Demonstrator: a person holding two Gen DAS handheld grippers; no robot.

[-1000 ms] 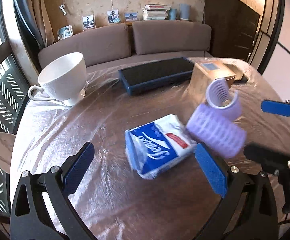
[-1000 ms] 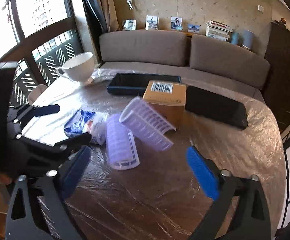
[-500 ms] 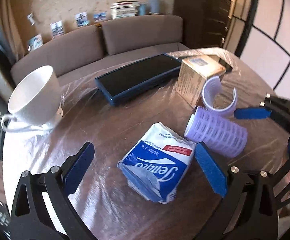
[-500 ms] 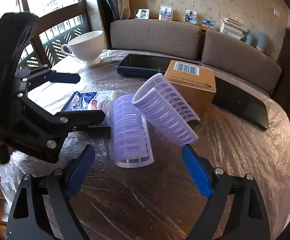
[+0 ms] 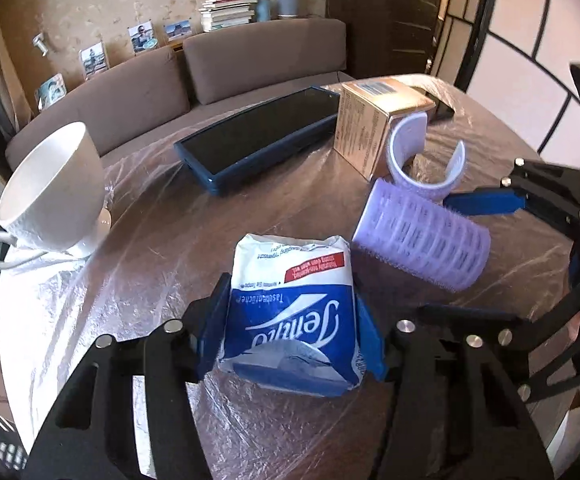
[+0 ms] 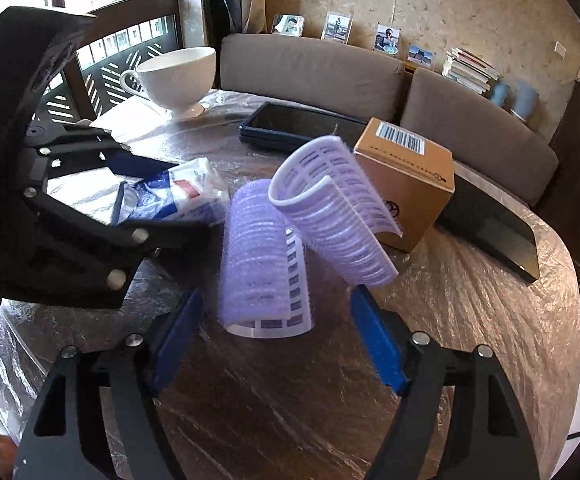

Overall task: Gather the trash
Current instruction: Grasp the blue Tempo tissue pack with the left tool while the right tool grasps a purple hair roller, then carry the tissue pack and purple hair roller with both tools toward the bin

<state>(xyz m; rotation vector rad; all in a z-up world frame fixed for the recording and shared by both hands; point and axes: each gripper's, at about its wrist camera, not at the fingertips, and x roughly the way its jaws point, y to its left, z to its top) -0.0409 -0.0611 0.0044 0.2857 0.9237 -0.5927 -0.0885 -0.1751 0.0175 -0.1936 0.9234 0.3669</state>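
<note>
A blue and white tissue pack point(image 5: 290, 300) lies on the film-covered table point(image 5: 130, 280). My left gripper point(image 5: 290, 304) has its jaws closing on the pack, and both blue pads press its sides. In the right wrist view the pack point(image 6: 178, 196) shows between the left gripper's fingers point(image 6: 166, 198). A purple hair roller point(image 6: 258, 256) lies just right of the pack, with a curved purple clip point(image 6: 330, 208) leaning over it. My right gripper point(image 6: 277, 298) straddles the roller's near end; its jaws are closing, with a gap on each side.
A brown cardboard box point(image 6: 406, 176) stands behind the clip. A dark blue tablet point(image 5: 258, 136) lies mid-table, and a black slab point(image 6: 490, 232) sits behind the box. A white cup point(image 5: 54, 188) on a saucer stands at the left edge. A sofa runs behind the table.
The left gripper's pads have gone from wide apart to pressing the tissue pack. The right gripper's pads have narrowed around the purple roller and come a little nearer to it.
</note>
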